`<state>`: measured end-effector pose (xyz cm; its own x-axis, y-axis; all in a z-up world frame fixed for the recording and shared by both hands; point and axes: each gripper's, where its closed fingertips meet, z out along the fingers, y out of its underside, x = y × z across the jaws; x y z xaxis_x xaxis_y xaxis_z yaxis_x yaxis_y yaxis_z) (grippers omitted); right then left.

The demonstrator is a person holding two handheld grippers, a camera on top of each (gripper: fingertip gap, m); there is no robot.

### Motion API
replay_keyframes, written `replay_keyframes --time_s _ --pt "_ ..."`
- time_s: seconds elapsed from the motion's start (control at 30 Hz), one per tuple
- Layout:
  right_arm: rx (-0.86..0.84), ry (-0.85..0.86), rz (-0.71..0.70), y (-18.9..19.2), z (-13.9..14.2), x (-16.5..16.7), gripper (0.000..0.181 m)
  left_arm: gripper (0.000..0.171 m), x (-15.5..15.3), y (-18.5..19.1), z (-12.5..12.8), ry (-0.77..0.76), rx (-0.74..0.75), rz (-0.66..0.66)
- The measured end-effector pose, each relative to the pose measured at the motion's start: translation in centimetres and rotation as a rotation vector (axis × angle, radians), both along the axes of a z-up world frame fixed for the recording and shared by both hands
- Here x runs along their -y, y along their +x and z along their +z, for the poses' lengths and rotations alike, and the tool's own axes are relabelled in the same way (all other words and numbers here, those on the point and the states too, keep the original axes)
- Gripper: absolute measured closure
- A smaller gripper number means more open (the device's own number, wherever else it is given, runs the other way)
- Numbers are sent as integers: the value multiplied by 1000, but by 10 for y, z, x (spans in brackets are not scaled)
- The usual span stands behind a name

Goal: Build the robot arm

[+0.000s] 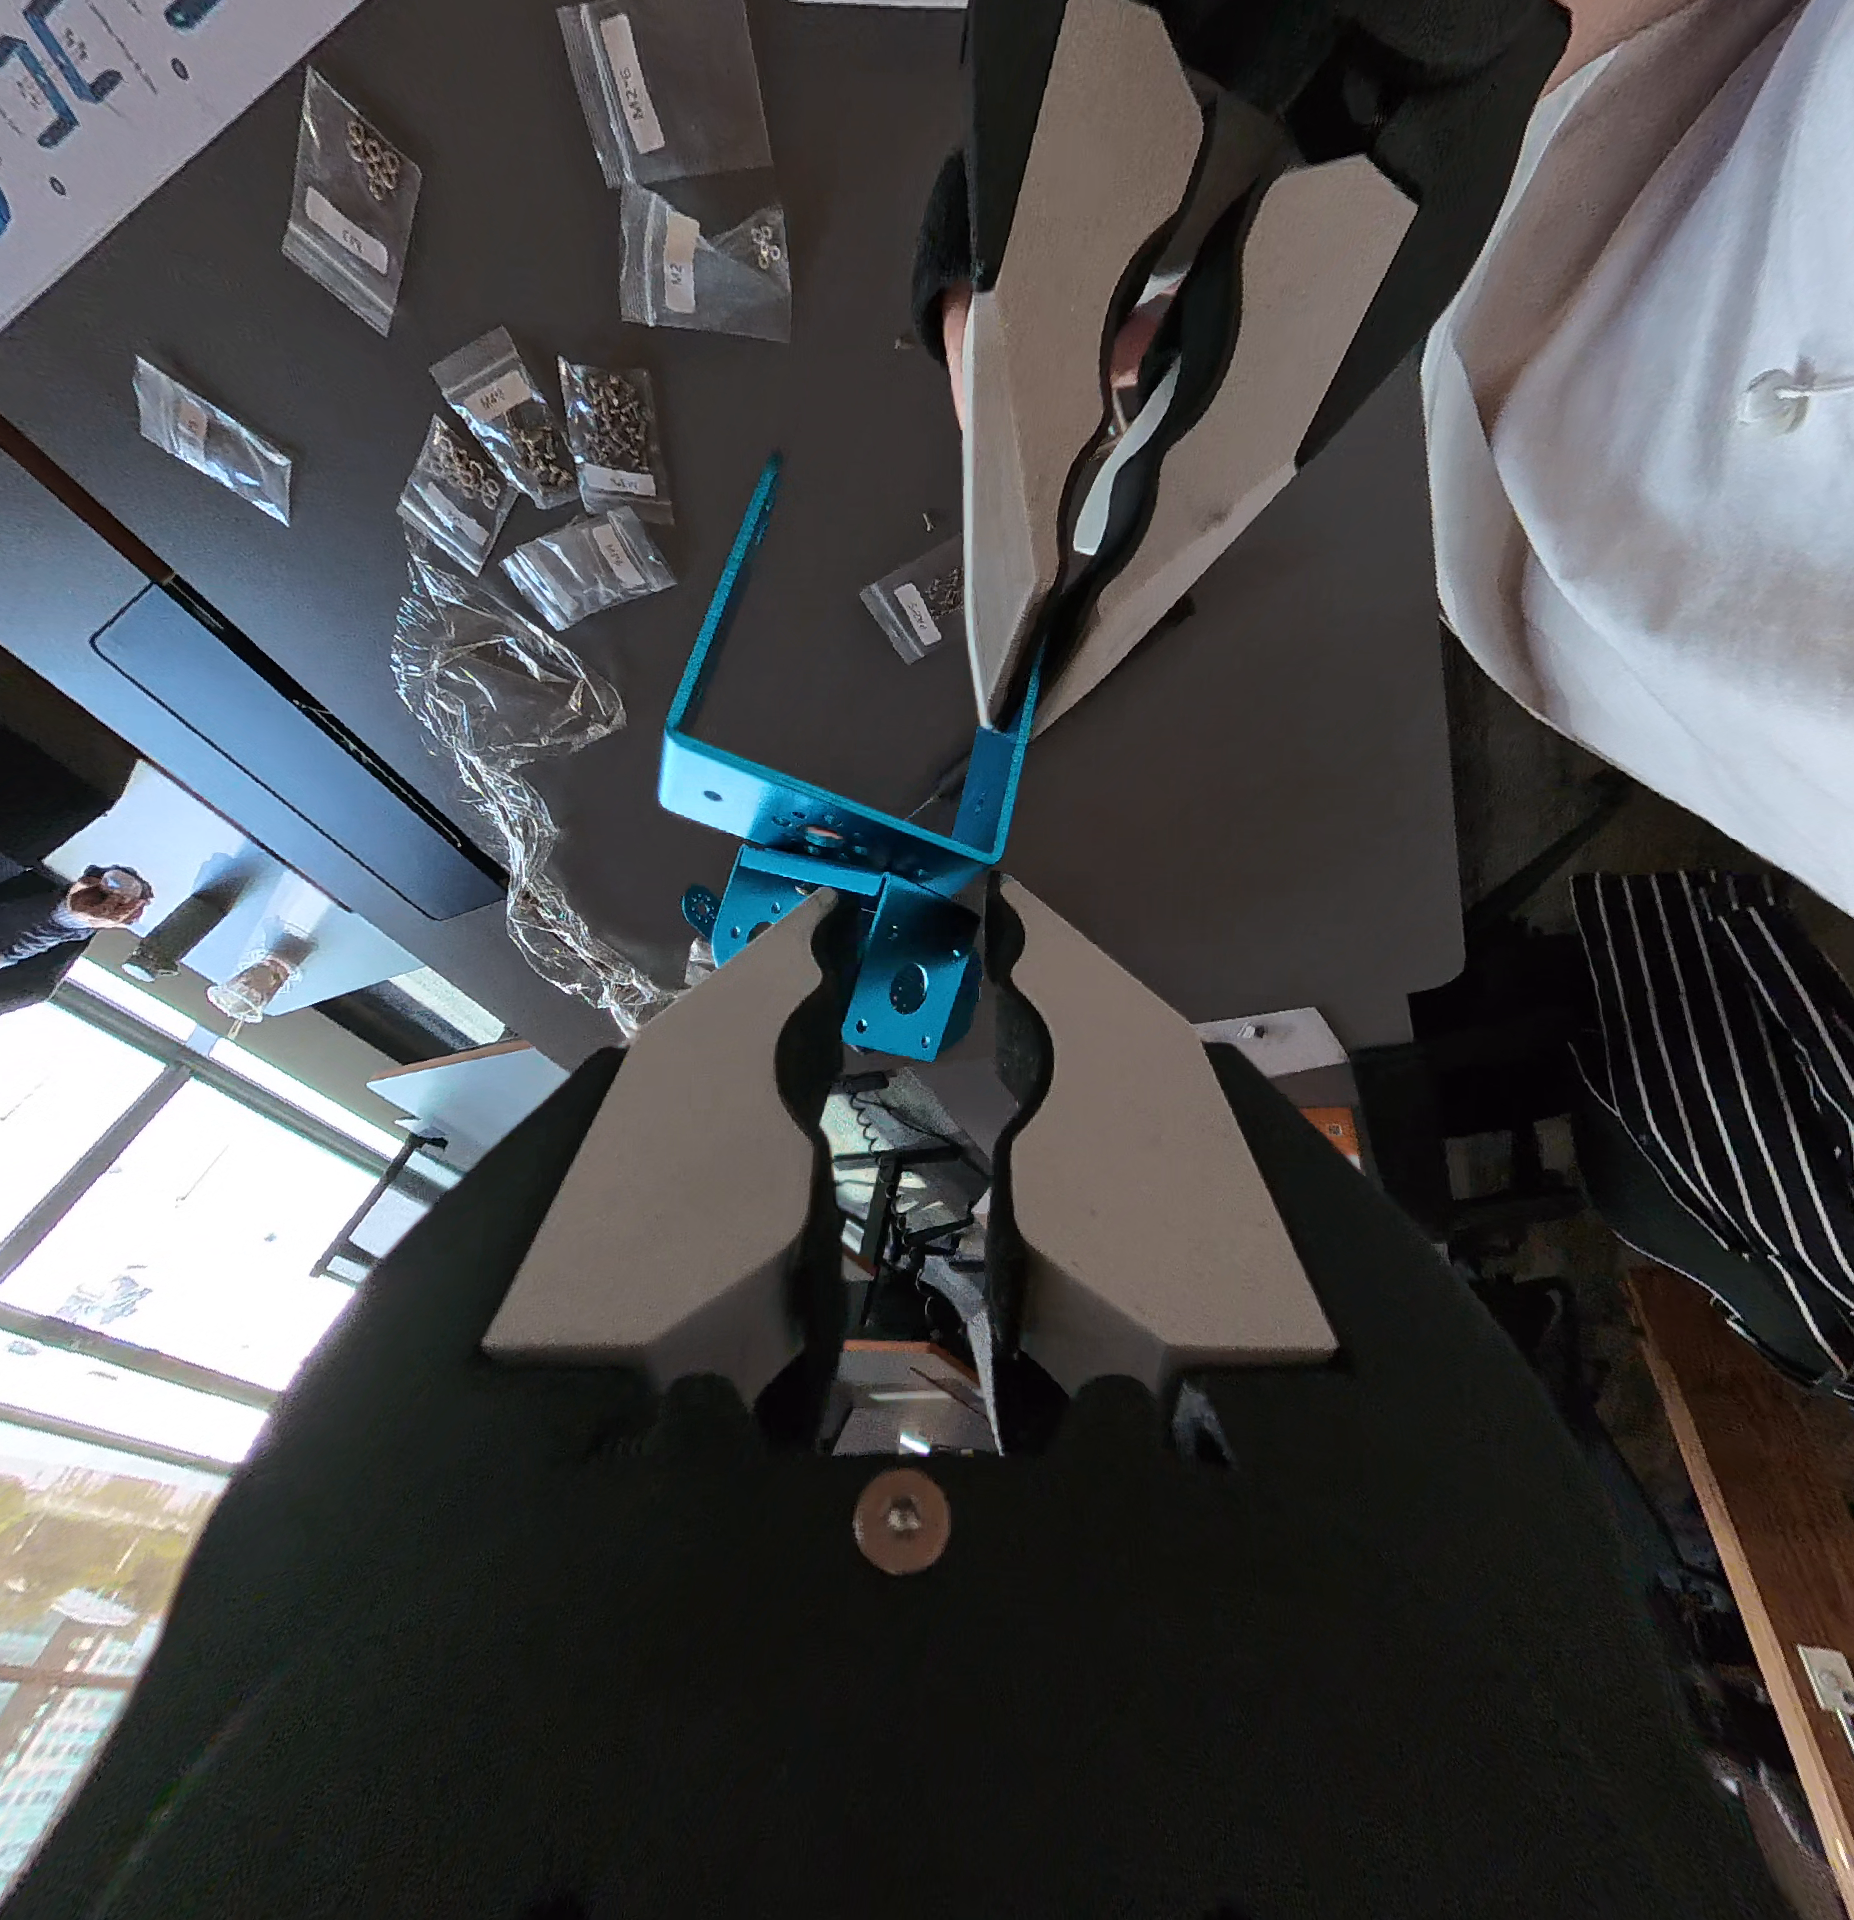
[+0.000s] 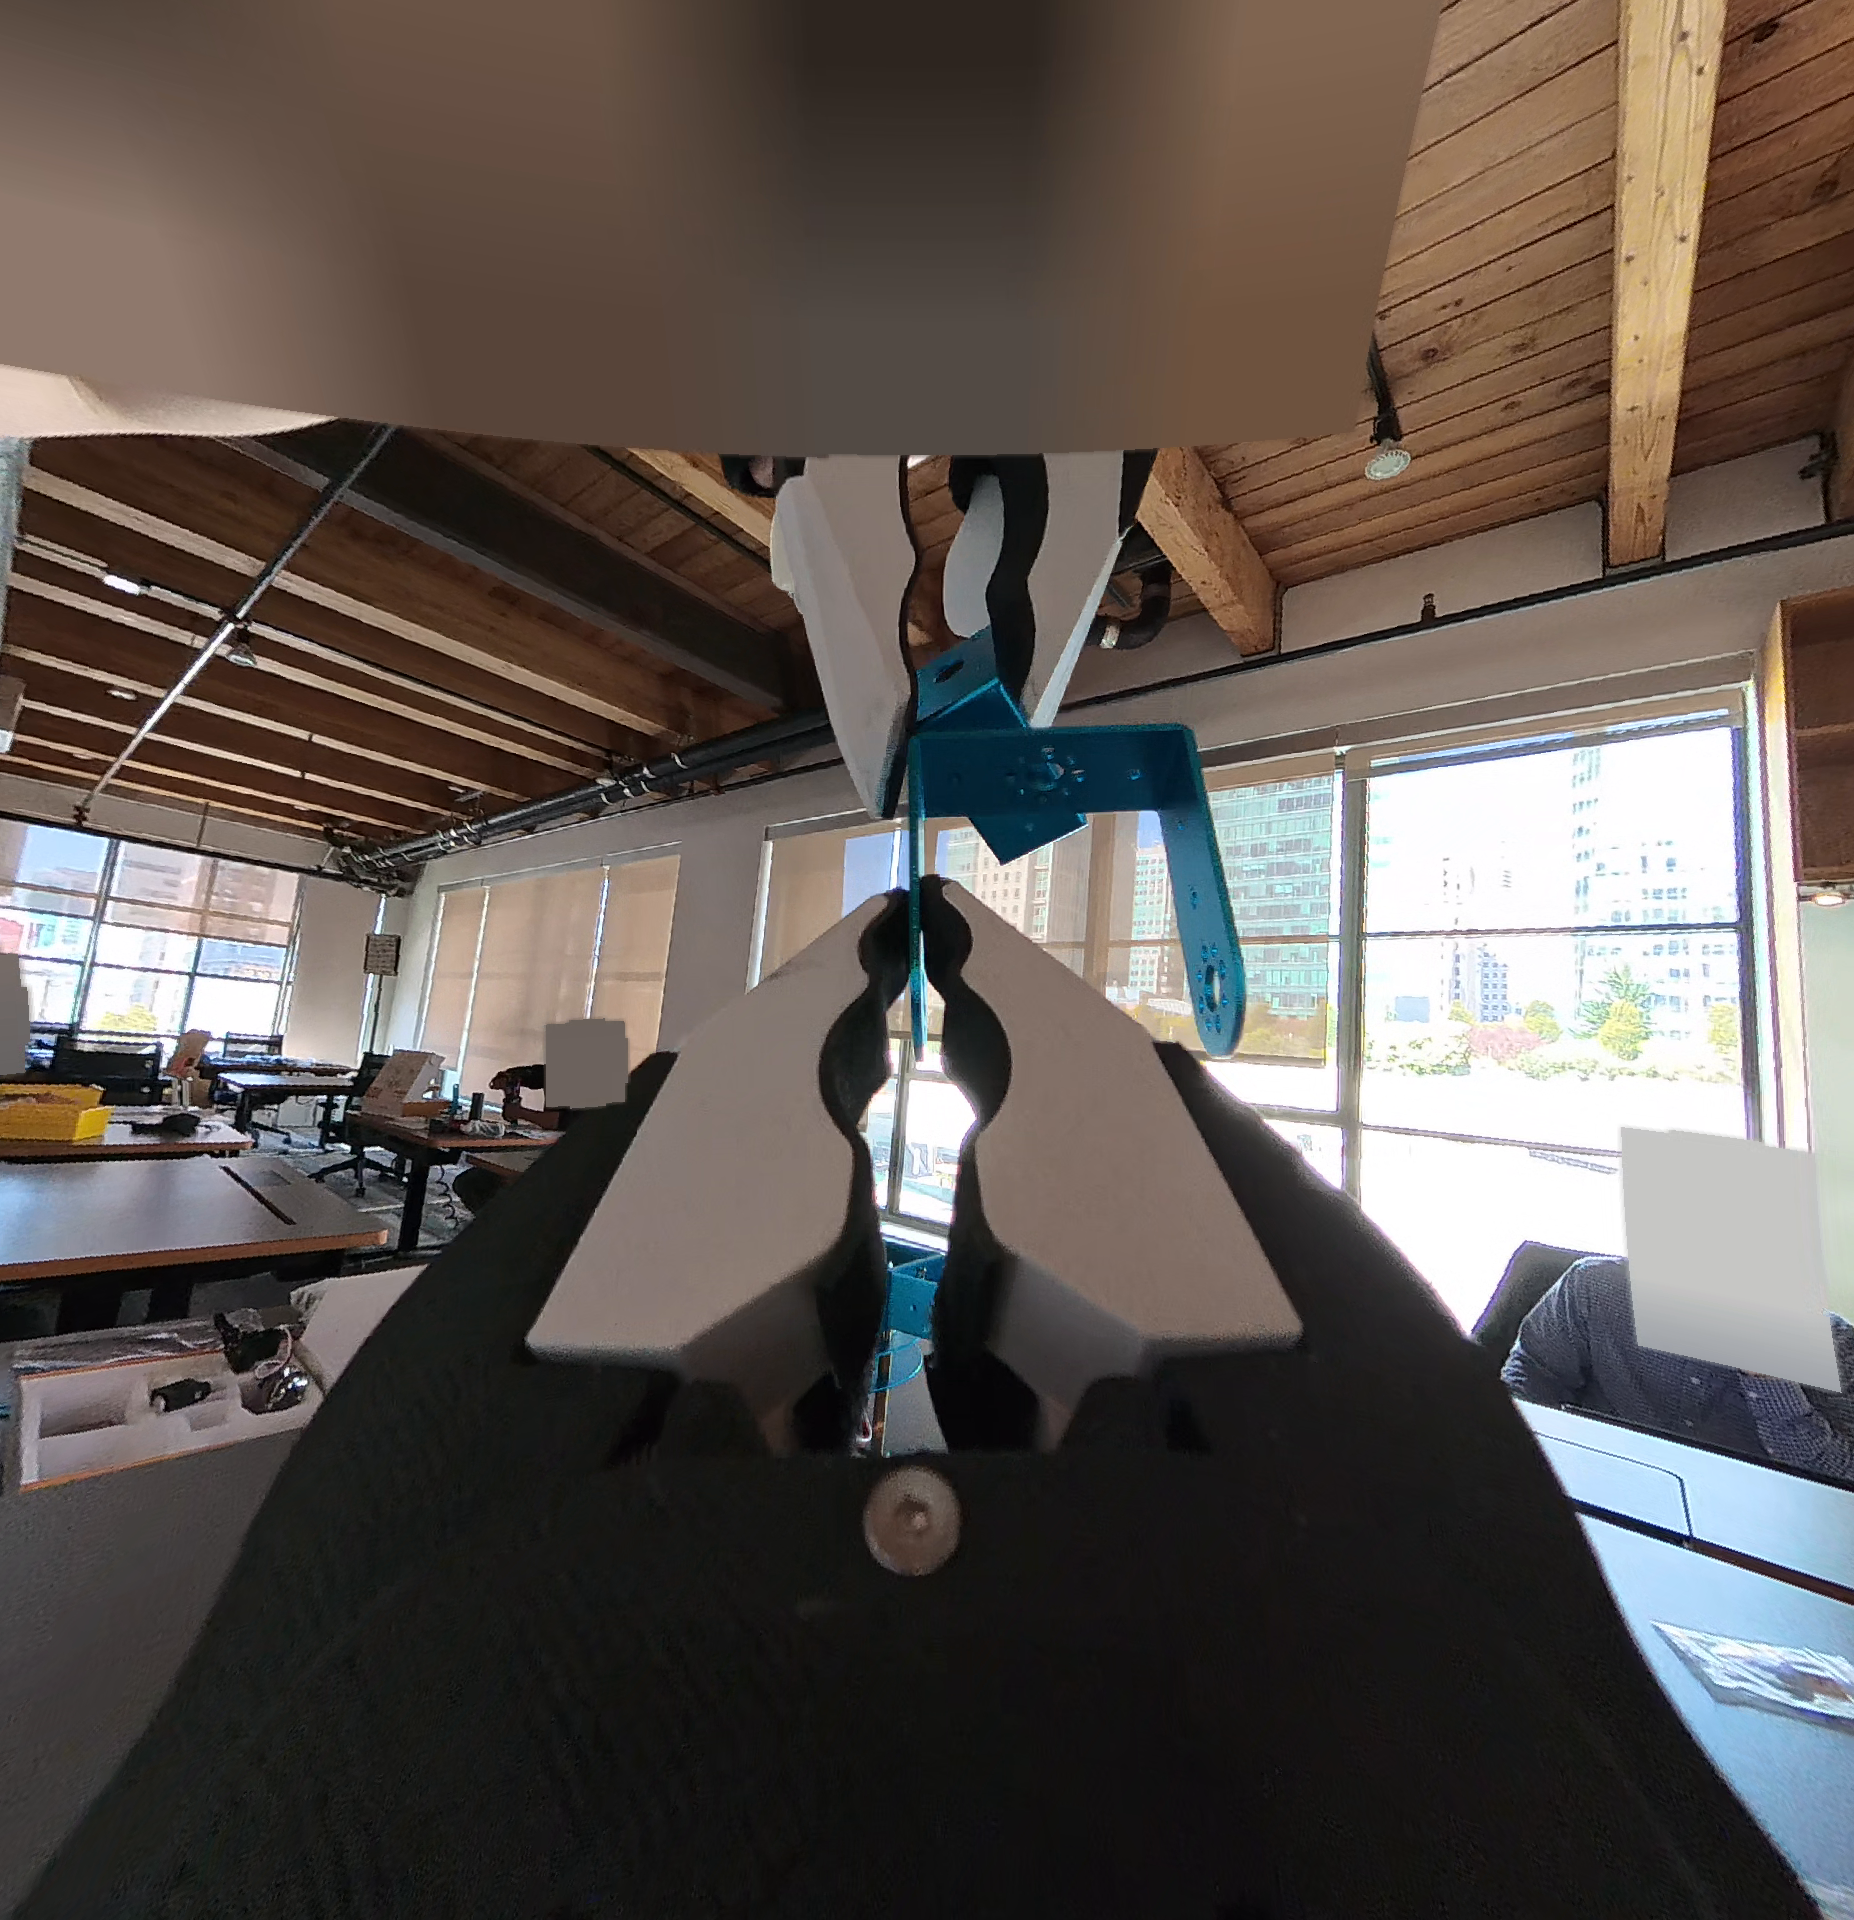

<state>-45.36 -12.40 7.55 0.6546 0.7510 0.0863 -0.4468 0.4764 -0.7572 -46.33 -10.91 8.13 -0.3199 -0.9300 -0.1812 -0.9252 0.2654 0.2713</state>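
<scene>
Here you have both claws on one blue anodised metal bracket assembly, held up in the air between them. Your left claw [image 1: 907,894] is clenched on the small blue perforated bracket block [image 1: 907,987] at the assembly's base, its grey fingers [image 1: 684,1164] pinching the block from either side. Your right claw [image 2: 921,896] is clenched on one thin arm of the large blue U-shaped bracket [image 2: 1048,779]. In the right wrist view that arm runs edge-on between the black pads, while the other arm hangs free with its round end well clear.

Holding it at two points, on two different parts, seems to keep the joint between block and U-bracket from swinging; that is a judgement, as the fastener at the joint is too small to read.

In the left wrist view the assembly hangs above the dark grey table [image 1: 1266,831], not touching it. Beneath it lie several small clear zip bags of screws and nuts [image 1: 549,447], a crumpled sheet of clear plastic wrap [image 1: 497,686] and a closed dark laptop [image 1: 299,748] at the table's edge. A white printed sheet with blue drawings [image 1: 81,114] sits at the far corner. Your white sleeve [image 1: 1671,436] fills the right side.
</scene>
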Motion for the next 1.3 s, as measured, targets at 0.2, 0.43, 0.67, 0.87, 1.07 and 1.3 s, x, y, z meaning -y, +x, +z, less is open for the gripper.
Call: replay_keyframes --time_s 0.2,0.43,0.67,0.87,1.07,1.3 --pt "36 -18 -9 -4 -5 -3 181 151 -3 -6 -5 48 -43 -20" --pt "190 2 -12 -28 -21 5 181 152 4 -42 -26 110 -26 -50" --pt "340 0 3 -52 -46 19 181 152 16 -85 -66 139 -18 -58" --pt "686 -77 -9 -64 -110 23 181 152 27 -116 -119 159 32 -93" --pt "962 -258 197 -69 -167 46 181 152 35 -150 -173 135 41 -82" --pt "1154 -549 409 -55 -201 76 181 152 36 -180 -206 123 66 -91"
